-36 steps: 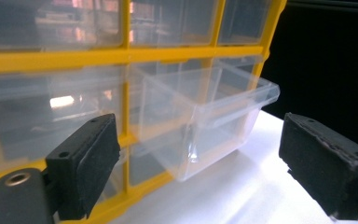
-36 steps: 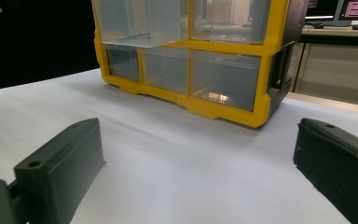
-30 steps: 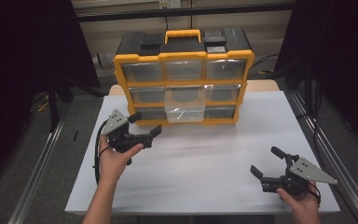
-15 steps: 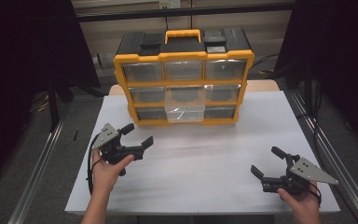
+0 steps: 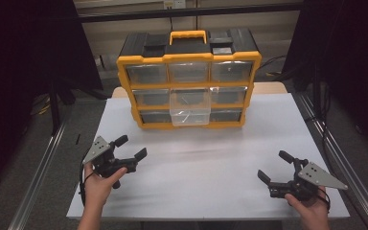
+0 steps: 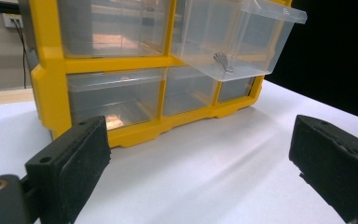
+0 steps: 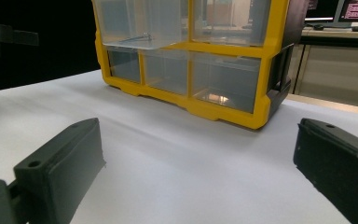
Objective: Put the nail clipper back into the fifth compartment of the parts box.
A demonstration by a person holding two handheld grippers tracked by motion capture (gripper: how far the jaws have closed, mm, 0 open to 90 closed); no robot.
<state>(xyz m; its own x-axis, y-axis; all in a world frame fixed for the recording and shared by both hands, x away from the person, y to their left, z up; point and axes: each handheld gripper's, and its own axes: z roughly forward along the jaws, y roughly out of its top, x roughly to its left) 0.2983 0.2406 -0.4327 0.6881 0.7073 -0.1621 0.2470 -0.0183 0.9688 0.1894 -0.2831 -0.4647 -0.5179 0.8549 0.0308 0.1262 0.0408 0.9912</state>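
Yellow-and-black drawer organizer (image 5: pixel 189 79) stands at the far edge of the white worktop (image 5: pixel 206 167), centred, long axis running left-right along that edge, drawer fronts facing the person, yellow carry handle (image 5: pixel 188 36) on top. Three rows of three clear drawers. Middle drawer of the centre row (image 5: pixel 190 103) is pulled out toward the person, overhanging the bottom row; the others sit flush. In the left gripper view a small metal piece (image 6: pixel 222 61), maybe a screw or clip, lies inside the pulled drawer; too small to be sure.

Left gripper (image 5: pixel 130 147) held in the left hand (image 5: pixel 98 182) near the worktop's left edge, jaws spread wide, nothing between them, pointing right and slightly toward the organizer. Organizer is ahead and to its right, well apart.

Right gripper (image 5: pixel 274 166) held in the right hand (image 5: pixel 311 211) near the front right corner, jaws also wide apart and empty, pointing left toward the worktop's middle. Organizer is well apart, toward the far edge and left of it. Bare worktop lies between both grippers and the organizer.
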